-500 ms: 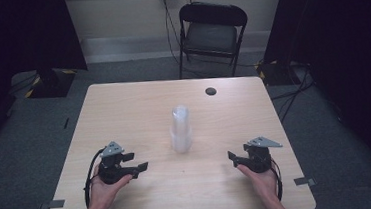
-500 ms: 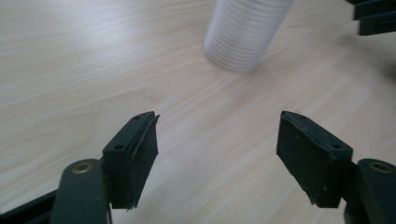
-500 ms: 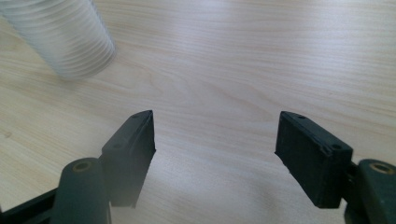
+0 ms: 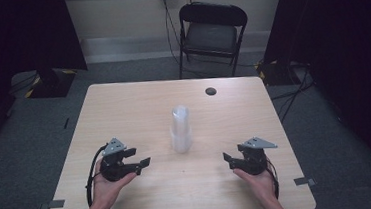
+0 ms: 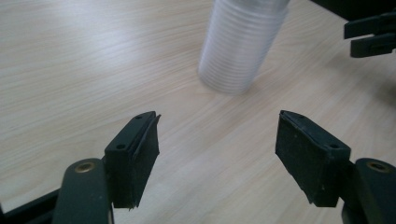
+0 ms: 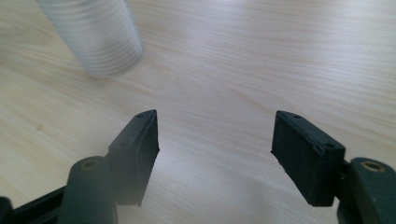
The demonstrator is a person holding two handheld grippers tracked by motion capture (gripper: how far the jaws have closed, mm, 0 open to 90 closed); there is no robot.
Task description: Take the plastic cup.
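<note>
both tools sit low near the close edge of the desk, one in each hand. left tool (image 4: 140,160) points in toward the middle, its two black jaws stand wide apart, and it holds nothing. in the left gripper view only bare wood lies between its pads (image 5: 135,156). right tool (image 4: 228,160) points in from the other side, its jaws are wide apart too, and nothing is in them. in the right gripper view the gap between the jaws shows only plain desk top.

each hand (image 4: 109,187) rests on the desk near the front edge, and the other hand (image 4: 256,179) is well apart from it. a lot of bare wood lies between the two tools, so the way in to the middle is open from both sides.

a bit farther on, in the middle of the desk (image 4: 123,109), stands the stack of clear cups (image 4: 181,129). it stands upright, mouth down, with ribbed rims one over the other. it is between the two tools and touches neither. wood is free all round it.

farther back, near the far edge, is a small dark round hole (image 4: 211,91) in the desk top. past the desk stands a black folding chair (image 4: 211,34) on grey floor, with cables (image 4: 293,96) lying to the right of the desk. small grey tape bits (image 4: 304,181) mark the floor by the near corners.

no words or labels can be read anywhere.
</note>
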